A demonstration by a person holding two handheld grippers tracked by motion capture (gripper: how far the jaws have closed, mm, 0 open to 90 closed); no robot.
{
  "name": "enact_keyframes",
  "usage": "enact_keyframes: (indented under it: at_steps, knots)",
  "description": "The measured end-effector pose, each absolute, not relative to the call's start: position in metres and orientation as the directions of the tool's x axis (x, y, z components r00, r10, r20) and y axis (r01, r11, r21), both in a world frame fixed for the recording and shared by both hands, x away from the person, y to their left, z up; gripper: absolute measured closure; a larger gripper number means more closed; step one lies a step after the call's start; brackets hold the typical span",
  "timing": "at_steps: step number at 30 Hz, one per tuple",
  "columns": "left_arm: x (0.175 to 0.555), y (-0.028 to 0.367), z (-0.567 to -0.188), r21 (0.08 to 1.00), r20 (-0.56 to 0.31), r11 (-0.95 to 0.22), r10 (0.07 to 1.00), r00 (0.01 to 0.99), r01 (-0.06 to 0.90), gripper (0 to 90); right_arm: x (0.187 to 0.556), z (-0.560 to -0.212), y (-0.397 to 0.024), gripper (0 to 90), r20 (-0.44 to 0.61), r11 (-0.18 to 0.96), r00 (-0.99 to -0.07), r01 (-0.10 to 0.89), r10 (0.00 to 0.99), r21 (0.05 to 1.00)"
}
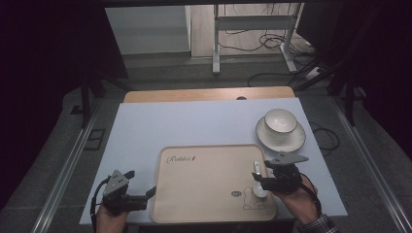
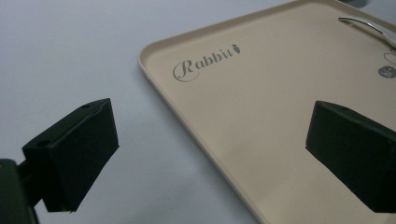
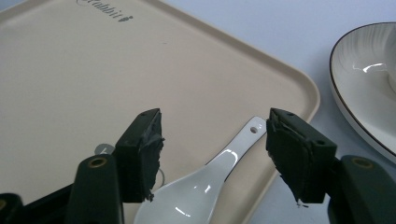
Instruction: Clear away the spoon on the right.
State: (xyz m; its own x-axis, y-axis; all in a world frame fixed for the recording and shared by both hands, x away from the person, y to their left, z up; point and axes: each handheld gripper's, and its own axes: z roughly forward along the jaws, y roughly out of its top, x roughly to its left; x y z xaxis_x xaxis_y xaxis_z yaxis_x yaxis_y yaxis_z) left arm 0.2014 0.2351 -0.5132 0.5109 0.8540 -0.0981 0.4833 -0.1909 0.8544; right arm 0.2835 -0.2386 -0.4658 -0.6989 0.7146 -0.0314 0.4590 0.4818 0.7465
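1. Spoon [image 3: 205, 179] on tray [image 3: 70, 70], between spread jaws of right gripper [image 3: 212, 149].
2. Likely glazed ceramic: light, stiff, slippery, chippable; best pinched mid-handle.
3. Left gripper [image 2: 210, 140] spread wide, empty.

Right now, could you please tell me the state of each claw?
Left claw: open, empty, straddling the tray edge.
Right claw: open around the spoon, not gripping.

"Rabbit" on the beige tray [image 2: 261, 116]
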Motion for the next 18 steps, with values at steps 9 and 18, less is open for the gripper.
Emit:
enact_keyframes:
  at_steps: [9,18]
  knots:
    - [0.2014,0.2345,-0.5132,0.854,-0.098,-0.193,0.852,0.514,0.482,2.1,0.2788,-0.467,-0.2438,29.1,-0.038,0.473,-0.693,0.45,0.72,0.757]
    - [0.2014,0.2347,-0.5133,0.854,-0.098,-0.192,0.853,0.513,0.483,2.1,0.2748,-0.4674,-0.2481,24.6,-0.044,0.468,-0.687,0.445,0.726,0.764]
